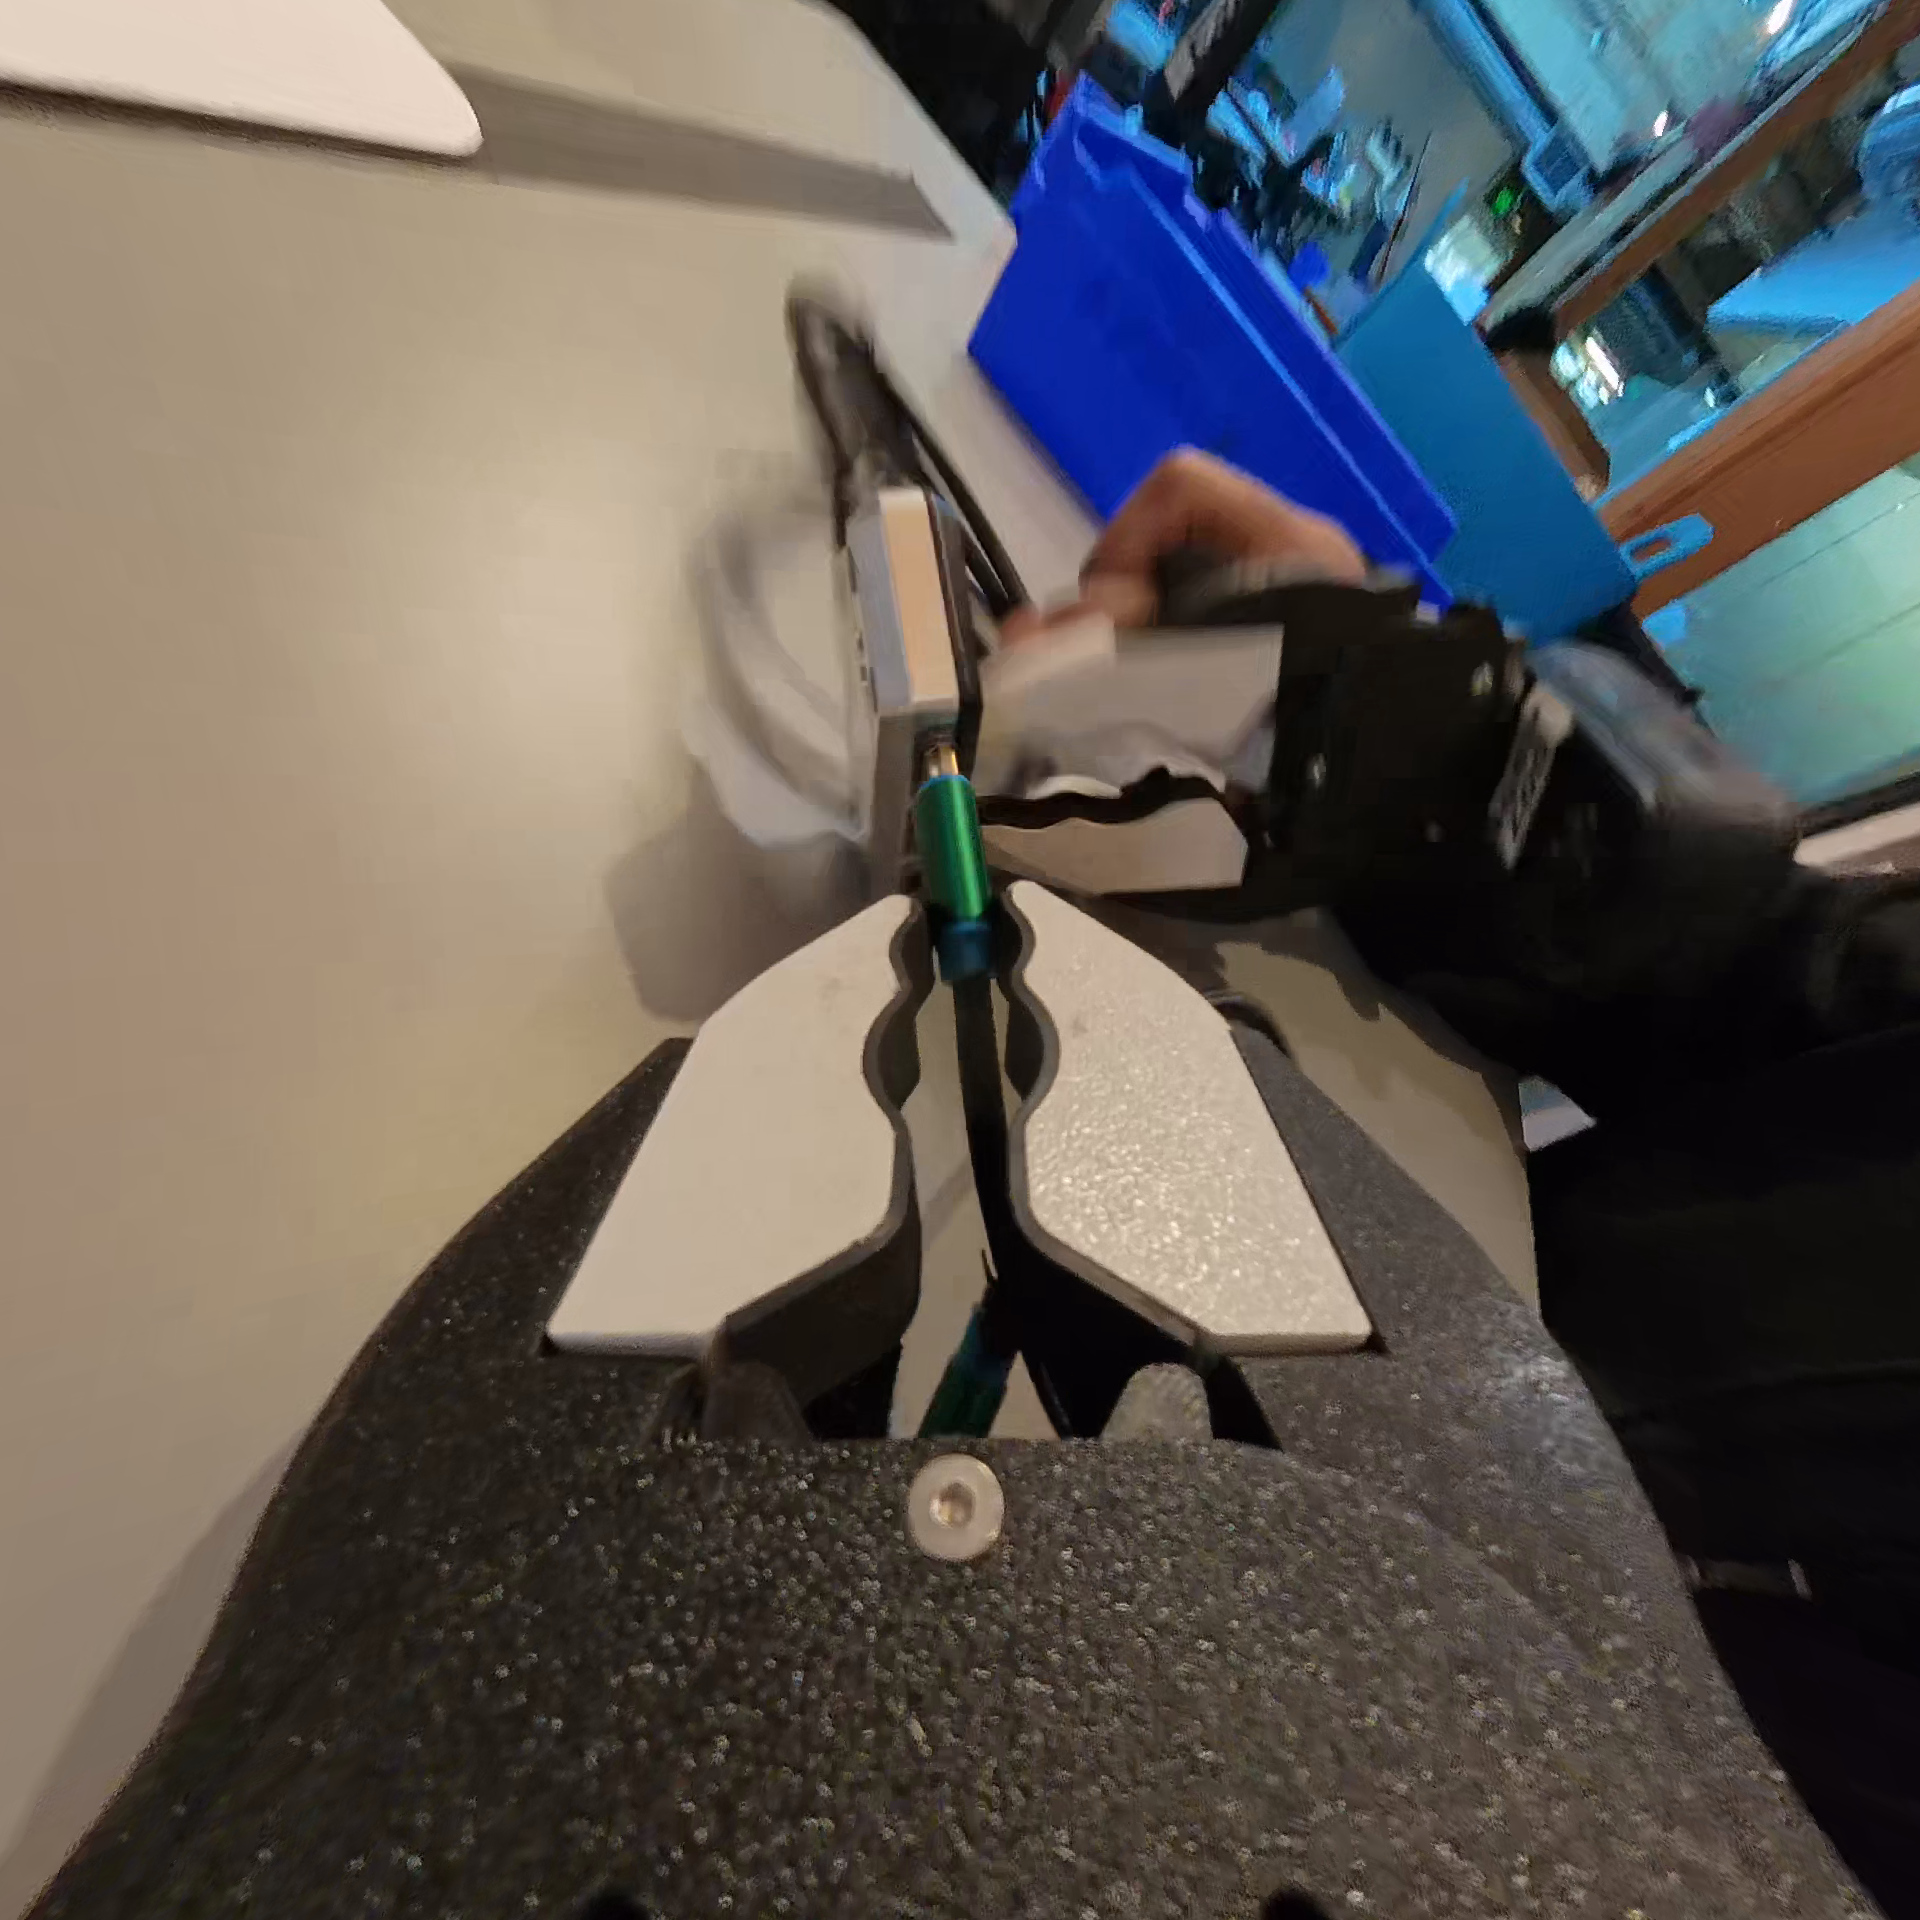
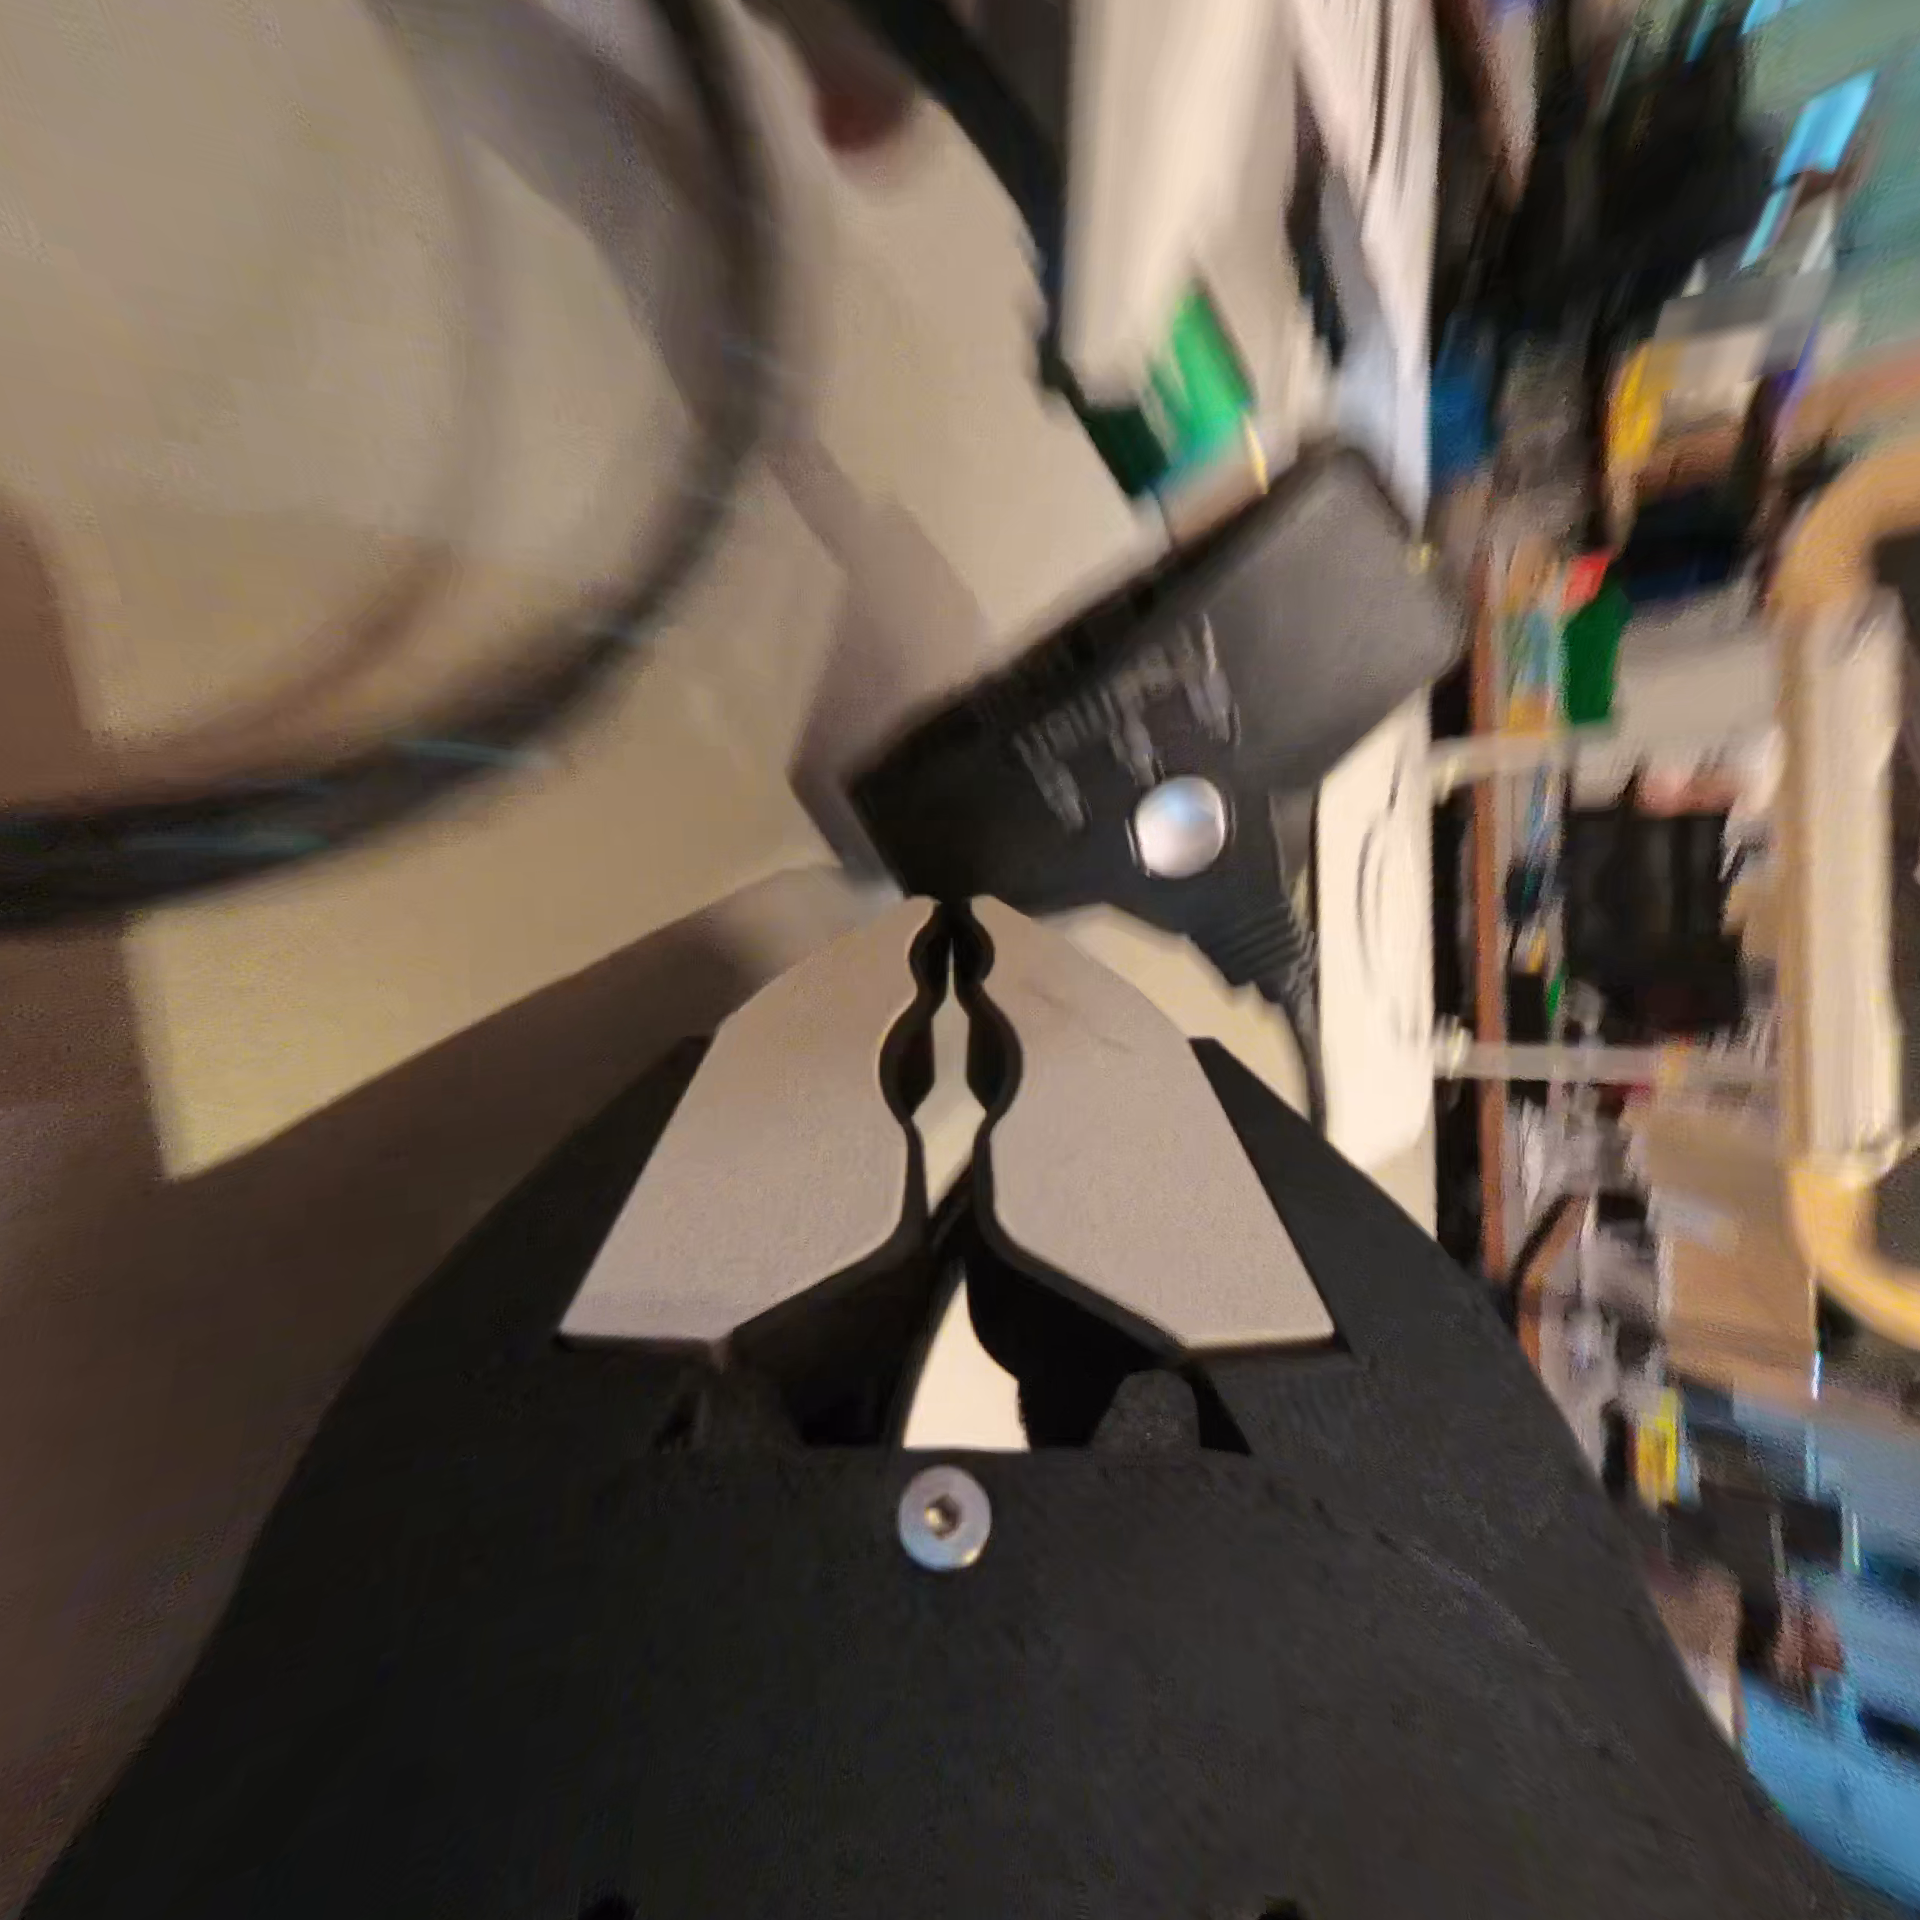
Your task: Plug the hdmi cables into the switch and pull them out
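Note:
My left gripper is shut on the green HDMI plug, and its black cable runs back between the fingers. The plug's metal tip sits at a port on the near end of the switch, a small silver and black box held on edge above the table. In the blurred right wrist view my right gripper is shut on a corner of the switch. The green plug shows at the switch's far end. The right gripper's fingers also show in the left wrist view.
A pale table lies on the left. Other black cables leave the switch's far end, and one loops across the table. A blue bin stands behind. A black-gloved hand holds the right gripper. Cluttered shelves are on the right.

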`<state>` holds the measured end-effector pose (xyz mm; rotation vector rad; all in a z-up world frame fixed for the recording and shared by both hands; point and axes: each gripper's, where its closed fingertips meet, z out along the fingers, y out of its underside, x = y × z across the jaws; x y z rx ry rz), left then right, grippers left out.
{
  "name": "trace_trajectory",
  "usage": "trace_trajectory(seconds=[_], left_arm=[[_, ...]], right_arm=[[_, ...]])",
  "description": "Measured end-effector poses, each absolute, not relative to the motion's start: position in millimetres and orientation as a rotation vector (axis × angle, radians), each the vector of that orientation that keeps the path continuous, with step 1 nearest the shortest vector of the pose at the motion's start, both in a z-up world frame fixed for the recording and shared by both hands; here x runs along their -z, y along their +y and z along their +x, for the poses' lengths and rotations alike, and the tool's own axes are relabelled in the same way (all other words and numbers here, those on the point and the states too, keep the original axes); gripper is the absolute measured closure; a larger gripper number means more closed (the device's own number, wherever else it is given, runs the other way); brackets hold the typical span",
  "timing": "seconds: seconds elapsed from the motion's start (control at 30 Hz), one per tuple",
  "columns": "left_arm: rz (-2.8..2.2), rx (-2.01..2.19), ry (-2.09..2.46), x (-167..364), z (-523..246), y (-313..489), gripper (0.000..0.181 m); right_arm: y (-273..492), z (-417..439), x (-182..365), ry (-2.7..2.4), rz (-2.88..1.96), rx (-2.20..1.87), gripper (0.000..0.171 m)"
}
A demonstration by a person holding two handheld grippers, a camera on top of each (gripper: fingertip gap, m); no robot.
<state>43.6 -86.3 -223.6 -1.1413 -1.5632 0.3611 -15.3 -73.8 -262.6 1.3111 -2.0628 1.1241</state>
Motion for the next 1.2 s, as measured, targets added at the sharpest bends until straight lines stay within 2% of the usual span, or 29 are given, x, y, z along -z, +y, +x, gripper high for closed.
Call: trace_trajectory(seconds=[0.07,0.17,0.37,0.43,0.6,0.87,1.1,1.2], left_arm=[[-1.164,-0.358,-1.579,230.3,43.0,-87.2,0.17],[-1.148,-0.335,-1.59,238.7,40.5,-86.7,0.17],[-1.225,-0.393,-1.57,235.2,42.6,-88.1,0.17],[-1.267,-0.425,-1.566,234.3,43.3,-88.0,0.17],[-1.441,-0.555,-1.543,228.3,49.7,-91.3,0.17],[-1.671,-0.732,-1.409,211.8,59.8,-89.6,0.17],[-1.765,-0.793,-1.36,209.0,62.2,-84.7,0.17],[-1.795,-0.805,-1.362,211.1,63.0,-85.3,0.17]], right_arm=[[-74.3,5.9,252.8,-1.994,1.319,-1.259,0.171],[-75.8,3.8,255.6,-2.028,1.297,-1.164,0.148],[-71.1,-11.4,246.3,-2.319,1.177,-1.283,0.135],[-69.8,-13.1,243.2,-2.499,1.097,-1.313,0.123],[-73.2,-32.1,225.6,-2.329,1.158,-1.329,0.115],[-86.3,-10.3,202.2,-2.243,1.406,-1.393,0.115],[-86.8,12.9,198.1,-2.421,1.522,-1.396,0.142],[-86.5,14.2,202.0,-2.466,1.487,-1.419,0.144]])
